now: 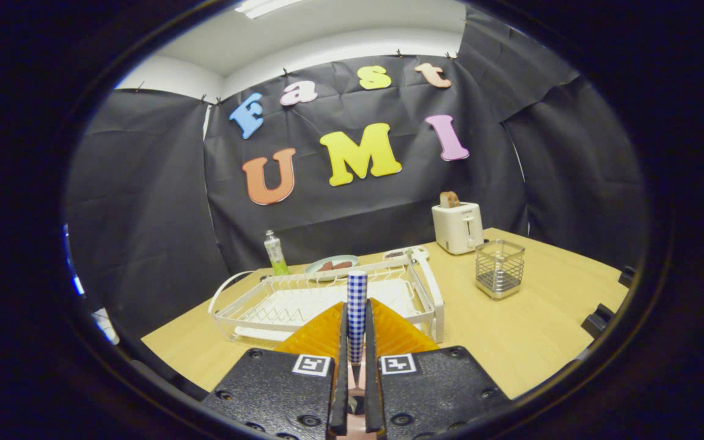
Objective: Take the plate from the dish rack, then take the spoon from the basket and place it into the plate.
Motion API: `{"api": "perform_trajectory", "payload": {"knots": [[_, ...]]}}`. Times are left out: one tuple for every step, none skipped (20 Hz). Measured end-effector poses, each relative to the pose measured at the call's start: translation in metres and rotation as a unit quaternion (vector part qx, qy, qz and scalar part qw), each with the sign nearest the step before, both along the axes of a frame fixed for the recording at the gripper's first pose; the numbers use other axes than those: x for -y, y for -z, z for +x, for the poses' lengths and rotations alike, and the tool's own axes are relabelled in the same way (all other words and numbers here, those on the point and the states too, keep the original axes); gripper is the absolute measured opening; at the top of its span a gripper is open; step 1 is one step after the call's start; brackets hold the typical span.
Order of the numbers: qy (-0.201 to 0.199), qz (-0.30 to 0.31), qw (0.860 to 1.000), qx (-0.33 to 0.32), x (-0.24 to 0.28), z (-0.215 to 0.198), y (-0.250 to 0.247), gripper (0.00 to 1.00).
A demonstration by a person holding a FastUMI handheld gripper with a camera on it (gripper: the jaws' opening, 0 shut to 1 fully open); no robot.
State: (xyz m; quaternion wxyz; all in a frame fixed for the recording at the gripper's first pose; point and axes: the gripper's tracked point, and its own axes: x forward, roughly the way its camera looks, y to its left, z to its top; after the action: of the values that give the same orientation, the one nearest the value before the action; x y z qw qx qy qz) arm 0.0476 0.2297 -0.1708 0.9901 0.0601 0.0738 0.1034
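One spoon (pixel 357 305), checked handle upright, stands clamped between the two fingers of the hand-held gripper (pixel 357 342). We see the plate (pixel 331 266) lying on the desk (pixel 511 330) just beyond the empty dish rack (pixel 303 305), with something dark on it. The wire basket (pixel 499 267) stands to the right, near the toaster (pixel 458 227); a bottle (pixel 275 253) stands left of the plate. We judge the carry underway: we should clear the rack's far rim, then lower the spoon before releasing.
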Motion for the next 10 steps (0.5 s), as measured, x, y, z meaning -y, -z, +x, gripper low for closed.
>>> {"api": "perform_trajectory", "payload": {"knots": [[-0.004, -0.003, 1.000, -0.004, -0.002, -0.003, 0.005, 0.17], [-0.008, -0.006, 1.000, -0.008, -0.005, -0.005, 0.010, 0.16], [-0.011, -0.009, 1.000, -0.009, -0.006, -0.008, 0.012, 0.17], [-0.013, -0.011, 1.000, -0.005, -0.005, -0.010, 0.012, 0.18], [-0.013, -0.013, 1.000, -0.001, -0.004, -0.010, 0.010, 0.19], [-0.012, -0.017, 1.000, 0.004, -0.001, -0.011, 0.009, 0.19], [-0.009, -0.018, 1.000, 0.005, 0.002, -0.012, 0.008, 0.19], [-0.009, -0.018, 1.000, 0.006, 0.005, -0.015, 0.008, 0.19], [-0.013, -0.019, 1.000, 0.008, 0.006, -0.019, 0.007, 0.19], [-0.016, -0.023, 1.000, 0.011, 0.009, -0.021, 0.005, 0.19]]}}
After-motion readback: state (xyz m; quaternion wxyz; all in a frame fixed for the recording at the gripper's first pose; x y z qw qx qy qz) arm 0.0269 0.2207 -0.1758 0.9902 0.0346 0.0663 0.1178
